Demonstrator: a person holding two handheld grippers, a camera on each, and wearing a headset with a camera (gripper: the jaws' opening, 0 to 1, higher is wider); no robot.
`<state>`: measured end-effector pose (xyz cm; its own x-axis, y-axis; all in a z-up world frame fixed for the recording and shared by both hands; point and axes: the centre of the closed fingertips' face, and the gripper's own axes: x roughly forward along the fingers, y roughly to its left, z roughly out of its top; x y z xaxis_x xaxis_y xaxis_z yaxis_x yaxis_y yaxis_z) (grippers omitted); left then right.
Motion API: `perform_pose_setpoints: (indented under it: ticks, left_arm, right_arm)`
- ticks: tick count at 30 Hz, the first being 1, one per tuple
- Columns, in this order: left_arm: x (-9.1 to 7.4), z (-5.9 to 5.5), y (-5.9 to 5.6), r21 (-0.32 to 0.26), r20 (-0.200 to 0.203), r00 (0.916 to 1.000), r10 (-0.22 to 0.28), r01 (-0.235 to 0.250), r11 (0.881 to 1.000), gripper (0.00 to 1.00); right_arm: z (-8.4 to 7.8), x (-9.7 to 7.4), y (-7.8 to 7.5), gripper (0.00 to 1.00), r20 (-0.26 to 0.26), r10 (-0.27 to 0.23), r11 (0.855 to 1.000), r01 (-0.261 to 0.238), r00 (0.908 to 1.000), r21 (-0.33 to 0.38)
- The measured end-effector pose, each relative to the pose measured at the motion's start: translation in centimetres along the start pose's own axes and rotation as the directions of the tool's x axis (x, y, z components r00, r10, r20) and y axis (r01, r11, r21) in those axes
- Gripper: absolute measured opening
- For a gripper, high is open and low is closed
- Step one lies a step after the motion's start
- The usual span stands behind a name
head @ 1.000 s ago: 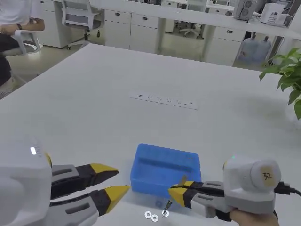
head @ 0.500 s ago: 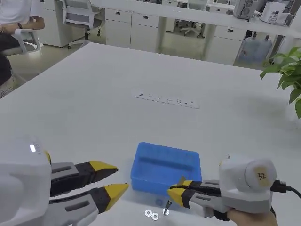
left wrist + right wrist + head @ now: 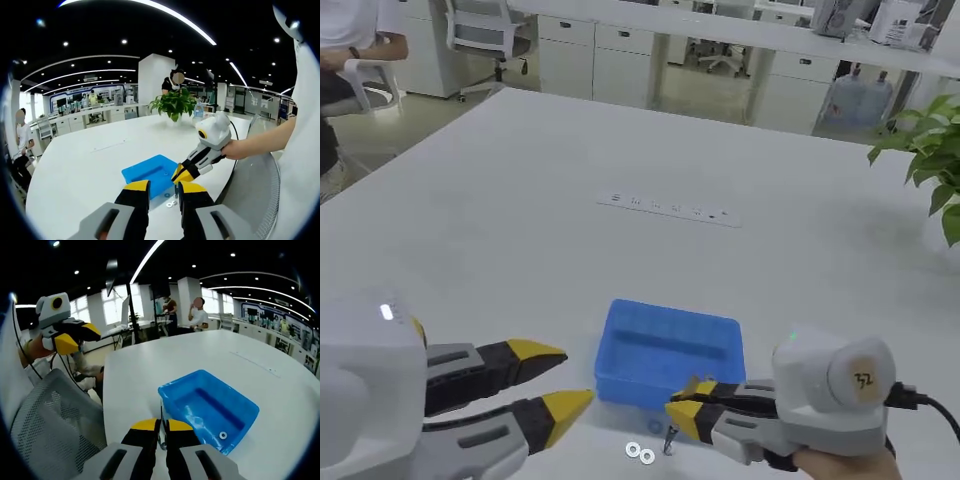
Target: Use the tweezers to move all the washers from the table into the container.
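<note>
Two washers (image 3: 640, 454) lie flat on the white desk (image 3: 500, 230), side by side, just in front of the near wall of the blue container (image 3: 668, 350). They also show in the left gripper view (image 3: 172, 203), between that tool's yellow tips. One more washer (image 3: 223, 435) sits on the container (image 3: 210, 407) floor near a corner, in the right gripper view. The tweezers (image 3: 670, 438) point down at the desk just right of the two washers; can't tell if the tip touches.

The right tool (image 3: 682, 414) is clamped on the tweezers (image 3: 161, 432), jaws nearly together, lying low and level and pointing left across the container's front. A hand (image 3: 840, 464) holds it from the right. There is a two-digit number on its white body, too blurred to read for sure.

The left tool (image 3: 560, 380) has its jaws spread with nothing between them. It is level, aimed right toward the container, apart from it. In the left gripper view the right tool (image 3: 185, 172) comes in from the right over the container (image 3: 150, 172).

Further out, a power strip (image 3: 665, 211) is set in the desk and a green plant (image 3: 930, 160) stands at the right edge.
</note>
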<state>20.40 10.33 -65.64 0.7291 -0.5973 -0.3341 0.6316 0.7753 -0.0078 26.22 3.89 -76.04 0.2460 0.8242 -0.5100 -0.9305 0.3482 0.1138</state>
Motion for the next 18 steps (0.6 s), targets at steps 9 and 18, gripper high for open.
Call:
perform_pose_setpoints:
  ticks: [9,18]
  left_arm:
    - [0.01,0.11,0.02,-0.008,0.006,1.0,-0.001,0.001,1.0,0.21]
    - [-0.08,-0.01,-0.01,-0.009,0.005,1.0,0.002,-0.002,1.0,0.21]
  right_arm:
    - [0.01,0.23,0.57,0.02,-0.004,0.025,1.0,-0.025,0.9997,-0.004]
    - [-0.44,0.54,0.12,0.03,-0.026,0.021,0.999,-0.02,0.9994,0.04]
